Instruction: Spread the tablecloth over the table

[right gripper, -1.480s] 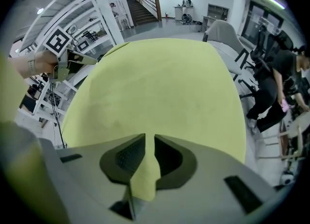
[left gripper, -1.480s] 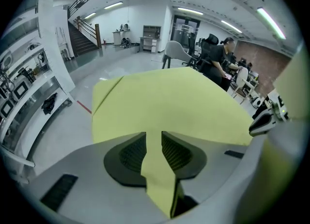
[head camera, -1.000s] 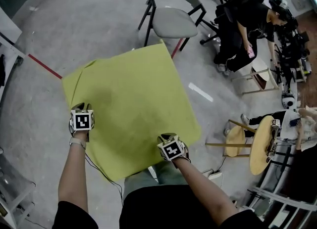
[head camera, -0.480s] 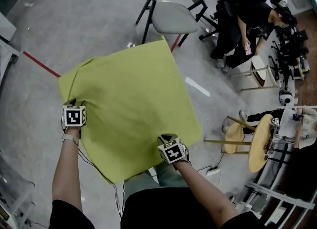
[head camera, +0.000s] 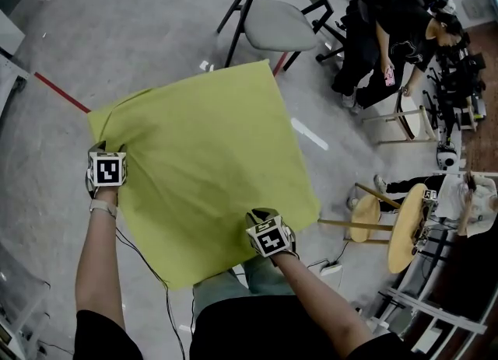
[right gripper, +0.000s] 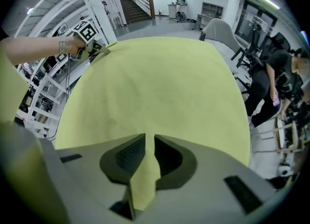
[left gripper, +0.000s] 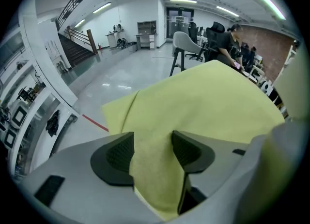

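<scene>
Now, left gripper: jaws have just been spread, cloth lies loose between.
right gripper: cloth edge is pinched.
cloth: left edge is best regripped, pulled flat.

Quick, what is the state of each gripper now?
Left gripper: jaws just opening, tablecloth loose between them.
Right gripper: shut on the tablecloth.

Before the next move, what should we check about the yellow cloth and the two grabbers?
1. Right gripper pinches the tablecloth edge: ok, jaws shut on it.
2. Left gripper grips it: not ok; its jaws have just been opening, and the cloth lies between them.
3. Cloth's middle flat: ok.
4. Far left corner flat: not ok, a fold shows.
5. Table fully covered: cannot tell, it is hidden underneath.
</scene>
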Tool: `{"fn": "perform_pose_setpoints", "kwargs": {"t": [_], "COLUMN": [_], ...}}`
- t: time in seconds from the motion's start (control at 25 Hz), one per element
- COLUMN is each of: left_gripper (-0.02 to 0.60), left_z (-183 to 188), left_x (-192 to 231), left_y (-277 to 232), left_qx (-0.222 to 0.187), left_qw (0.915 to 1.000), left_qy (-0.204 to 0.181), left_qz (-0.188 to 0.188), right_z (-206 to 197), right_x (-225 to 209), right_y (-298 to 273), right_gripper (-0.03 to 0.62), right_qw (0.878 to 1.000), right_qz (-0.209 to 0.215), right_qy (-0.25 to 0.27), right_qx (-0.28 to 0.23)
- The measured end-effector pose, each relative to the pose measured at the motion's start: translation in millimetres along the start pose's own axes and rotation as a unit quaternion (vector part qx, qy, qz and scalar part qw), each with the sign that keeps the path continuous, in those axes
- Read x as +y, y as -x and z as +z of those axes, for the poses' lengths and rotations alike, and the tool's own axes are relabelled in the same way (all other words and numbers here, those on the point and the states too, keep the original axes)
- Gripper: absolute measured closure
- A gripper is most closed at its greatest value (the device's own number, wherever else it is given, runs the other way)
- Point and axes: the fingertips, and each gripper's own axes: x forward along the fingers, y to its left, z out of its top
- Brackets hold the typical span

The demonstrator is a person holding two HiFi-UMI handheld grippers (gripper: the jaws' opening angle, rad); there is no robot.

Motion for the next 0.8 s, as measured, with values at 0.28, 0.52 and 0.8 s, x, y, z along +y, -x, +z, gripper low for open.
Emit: {"fn": "perform_pose_setpoints", "kwargs": {"t": [0.28, 0.52, 0.8], "left_gripper": [0.331, 0.331, 0.332], "left_z": [14.9, 22.8, 33.0], "left_x": [32.4, 45.8, 60.8], "left_y": [-4.9, -11.4, -11.9], "left_qx": [0.006, 0.014, 0.000], "left_qw": [0.9990, 0.9984, 0.9970], "left_qy": [-0.026, -0.031, -0.040], "left_qz": [0.036, 0.045, 0.067], "right_z": [-1.9, -4.8, 7.1], "right_x": [1.5, 6.6, 16.1], "right_y": [-5.8, -13.3, -21.6], "right_gripper": [0.526, 0.526, 0.526], "right_qw": [1.000, 1.000, 0.999], "right_qz": [0.003, 0.012, 0.022], "right_qy": [-0.008, -0.002, 0.009], "right_qx": [0.009, 0.022, 0.026]}}
